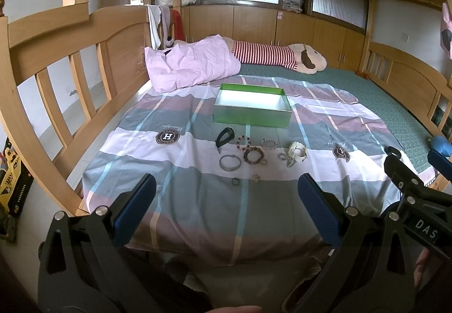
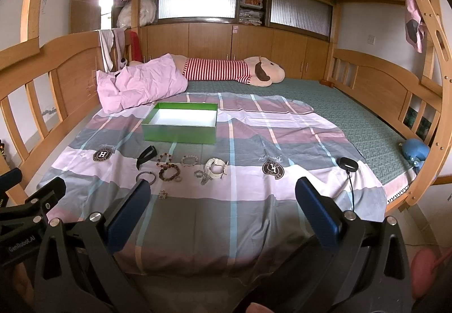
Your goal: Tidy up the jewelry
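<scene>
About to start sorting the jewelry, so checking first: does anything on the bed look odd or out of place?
Nothing looks damaged. The jewelry lies loose beside the empty green box, including a white watch and a silver bangle. One non-jewelry item: a black corded disc off to the right.

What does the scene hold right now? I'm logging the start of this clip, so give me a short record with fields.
surface: plaid sheet on a bed
container: green box, open, empty
jewelry: loose on sheet in front of box; black band, bead bracelet, metal bangle, white watch
left gripper: open, holding nothing
right gripper: open, holding nothing
</scene>
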Tool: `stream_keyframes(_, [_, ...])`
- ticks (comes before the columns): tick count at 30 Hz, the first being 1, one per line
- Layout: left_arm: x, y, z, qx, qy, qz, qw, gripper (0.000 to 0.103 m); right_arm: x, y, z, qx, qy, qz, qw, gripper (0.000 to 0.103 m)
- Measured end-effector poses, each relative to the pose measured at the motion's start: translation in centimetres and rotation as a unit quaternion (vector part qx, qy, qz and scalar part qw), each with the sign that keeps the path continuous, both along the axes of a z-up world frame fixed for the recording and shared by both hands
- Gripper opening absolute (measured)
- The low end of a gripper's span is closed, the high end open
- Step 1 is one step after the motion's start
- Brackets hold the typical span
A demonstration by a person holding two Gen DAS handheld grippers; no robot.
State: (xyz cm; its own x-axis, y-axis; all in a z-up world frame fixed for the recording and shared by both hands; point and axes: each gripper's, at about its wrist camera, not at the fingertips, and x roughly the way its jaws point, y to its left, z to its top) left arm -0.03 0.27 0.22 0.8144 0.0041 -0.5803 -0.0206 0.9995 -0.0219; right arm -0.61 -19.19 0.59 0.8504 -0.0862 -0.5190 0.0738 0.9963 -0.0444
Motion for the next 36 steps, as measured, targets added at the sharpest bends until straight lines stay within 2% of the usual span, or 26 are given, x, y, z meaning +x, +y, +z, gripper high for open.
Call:
stream_keyframes(35, [-0.3,-0.1,-0.8,0.002,0.003,0.001,1.0,0.099,0.0,0.0,0.0,0.0,-0.001,0.0,1.0,0.101])
stream_keyframes(36, [-0.1,-0.3,-1.6,0.001,0.003,0.001,1.0,0.099,0.0,0.1,0.1,0.0,-0.001,-0.001,1.0,0.101])
